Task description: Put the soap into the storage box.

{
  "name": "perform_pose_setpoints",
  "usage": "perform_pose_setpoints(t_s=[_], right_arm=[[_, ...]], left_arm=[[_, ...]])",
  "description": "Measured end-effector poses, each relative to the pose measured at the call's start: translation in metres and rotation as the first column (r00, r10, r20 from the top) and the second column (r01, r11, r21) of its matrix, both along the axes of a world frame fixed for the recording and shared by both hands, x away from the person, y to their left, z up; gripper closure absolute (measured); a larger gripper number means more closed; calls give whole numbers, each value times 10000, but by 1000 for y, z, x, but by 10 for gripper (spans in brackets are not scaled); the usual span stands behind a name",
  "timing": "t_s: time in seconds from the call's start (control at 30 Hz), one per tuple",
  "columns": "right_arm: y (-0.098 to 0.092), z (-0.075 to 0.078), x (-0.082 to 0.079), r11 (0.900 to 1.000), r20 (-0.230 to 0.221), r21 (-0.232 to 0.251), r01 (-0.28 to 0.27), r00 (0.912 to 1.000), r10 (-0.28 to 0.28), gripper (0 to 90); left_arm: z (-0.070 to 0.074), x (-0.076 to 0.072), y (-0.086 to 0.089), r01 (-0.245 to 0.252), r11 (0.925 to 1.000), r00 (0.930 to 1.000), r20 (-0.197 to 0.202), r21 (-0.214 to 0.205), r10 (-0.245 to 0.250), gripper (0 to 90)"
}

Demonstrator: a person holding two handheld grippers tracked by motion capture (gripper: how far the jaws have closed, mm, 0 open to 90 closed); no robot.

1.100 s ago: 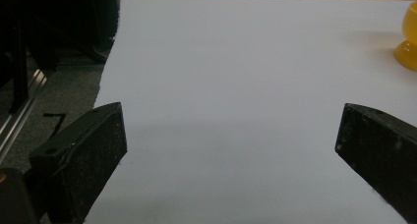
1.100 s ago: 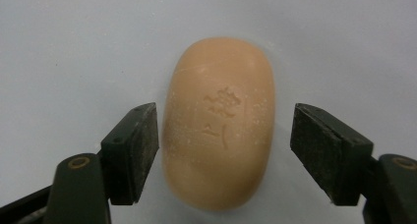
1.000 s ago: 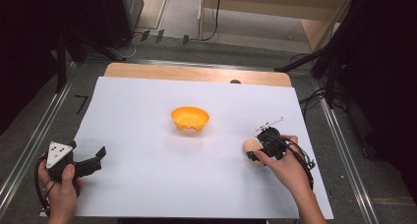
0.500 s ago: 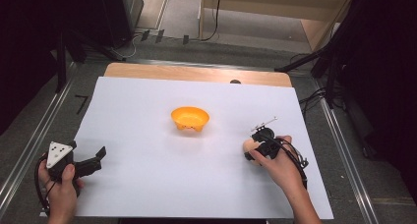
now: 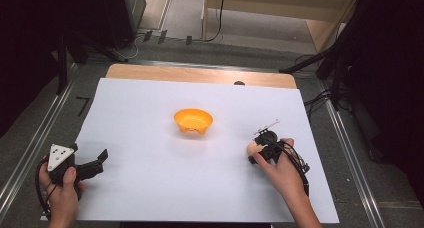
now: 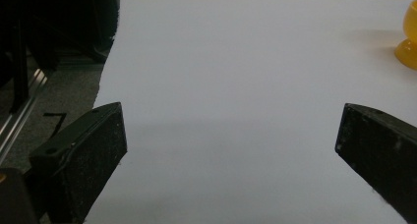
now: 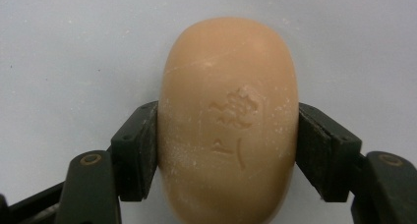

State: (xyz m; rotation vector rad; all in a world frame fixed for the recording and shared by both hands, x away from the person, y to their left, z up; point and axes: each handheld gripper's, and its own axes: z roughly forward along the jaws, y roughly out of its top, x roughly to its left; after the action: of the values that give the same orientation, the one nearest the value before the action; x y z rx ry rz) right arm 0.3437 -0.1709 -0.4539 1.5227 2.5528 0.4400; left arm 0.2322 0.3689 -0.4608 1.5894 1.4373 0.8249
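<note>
A tan oval bar of soap (image 7: 228, 121) with a stamped mark lies on the white sheet (image 5: 150, 113). My right gripper (image 5: 257, 154) is shut on it, and both black pads (image 7: 140, 150) press against its long sides. In the high view the soap (image 5: 253, 147) sits at the right of the sheet, in front of the person's right hand. An orange bowl (image 5: 193, 120) stands upright at the middle of the sheet. My left gripper (image 5: 90, 155) rests at the sheet's left front with its jaws wide apart (image 6: 231, 135) and nothing between them. The bowl (image 6: 408, 37) shows at that view's far right.
The sheet covers a wooden table (image 5: 200, 75) framed by metal rails (image 5: 30, 153). Cables (image 5: 320, 98) and dark stands lie on the floor beyond the right and far edges. Bare sheet lies between the bowl and both grippers.
The right hand has shifted slightly to the left with the soap between its jaws. The left hand and the bowl have stayed where they were.
</note>
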Motion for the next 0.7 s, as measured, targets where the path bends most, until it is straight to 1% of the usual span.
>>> perform_pose_setpoints(t_s=[0.1,0.2,0.27,0.33,0.47,0.7], right_arm=[[0,0,0,10000,31,-91,-35,10000,35,321],[1,0,0,10000,20,-45,59,10000,-59,320],[0,-1,-1,9999,112,11,-126,9999,126,316],[-1,-1,-1,9999,120,85,-93,9999,92,316],[-1,0,-1,10000,70,16,-69,10000,69,326],[-2,0,-2,9999,135,132,-87,9999,86,328]], left_arm=[[0,0,0,7,10000,10000,1,-6,-7,0],[0,0,0,15,10000,10000,0,-9,-15,0],[0,0,0,4,10000,10000,-7,-30,-4,0],[0,0,0,5,10000,10000,-9,-25,-5,0],[0,0,0,24,10000,10000,11,-28,-24,0],[0,0,0,27,10000,10000,-29,-41,-28,0]])
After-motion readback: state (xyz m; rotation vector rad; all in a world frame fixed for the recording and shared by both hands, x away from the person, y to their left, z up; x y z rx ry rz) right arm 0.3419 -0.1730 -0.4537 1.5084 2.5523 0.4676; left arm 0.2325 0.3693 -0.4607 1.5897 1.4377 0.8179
